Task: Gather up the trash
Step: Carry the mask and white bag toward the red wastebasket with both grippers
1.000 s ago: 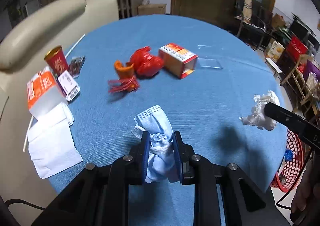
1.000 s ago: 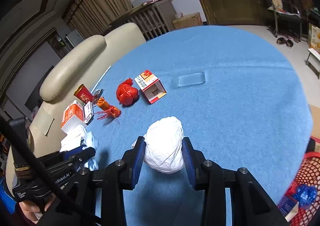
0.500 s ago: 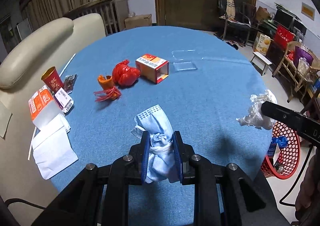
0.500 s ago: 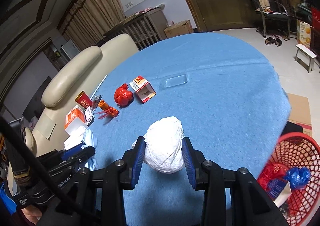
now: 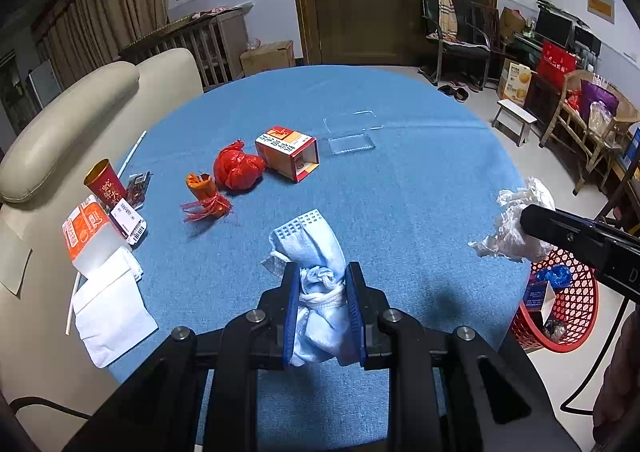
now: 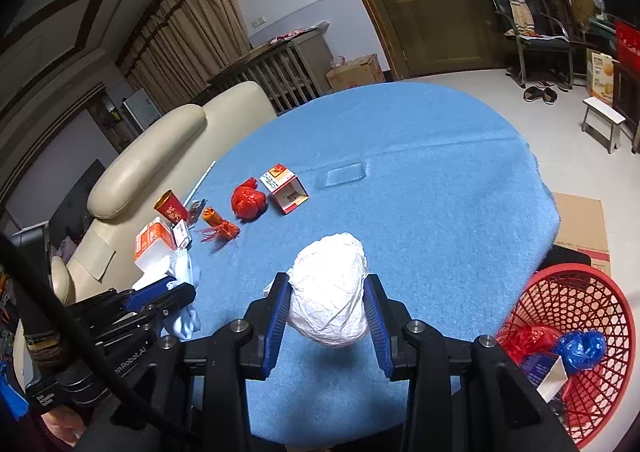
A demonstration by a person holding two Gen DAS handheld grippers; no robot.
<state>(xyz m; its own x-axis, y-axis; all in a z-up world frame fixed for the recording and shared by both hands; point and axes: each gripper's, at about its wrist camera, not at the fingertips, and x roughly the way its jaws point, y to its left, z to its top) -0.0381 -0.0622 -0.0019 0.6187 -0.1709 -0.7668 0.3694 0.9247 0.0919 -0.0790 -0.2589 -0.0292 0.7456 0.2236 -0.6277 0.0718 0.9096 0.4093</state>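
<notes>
My left gripper (image 5: pixel 322 276) is shut on a crumpled blue face mask (image 5: pixel 316 248), held above the near part of the round blue table (image 5: pixel 400 180). My right gripper (image 6: pixel 326 292) is shut on a crumpled white paper ball (image 6: pixel 330 288), held above the table's near right part. The paper ball also shows in the left wrist view (image 5: pixel 516 224). A red mesh trash basket (image 6: pixel 580 300) stands on the floor at the table's right edge, with red and blue trash in it.
On the table lie a red plastic bag (image 5: pixel 238 170), an open red-and-white carton (image 5: pixel 288 152), an orange tasselled wrapper (image 5: pixel 204 196), a clear lid (image 5: pixel 352 142), a red cup (image 5: pixel 104 182), an orange box (image 5: pixel 88 232) and white napkins (image 5: pixel 112 308). A cream sofa (image 5: pixel 80 108) borders the left.
Both grippers have risen and drawn back from the table with their loads still held. The red basket has come into fuller view at the right.
</notes>
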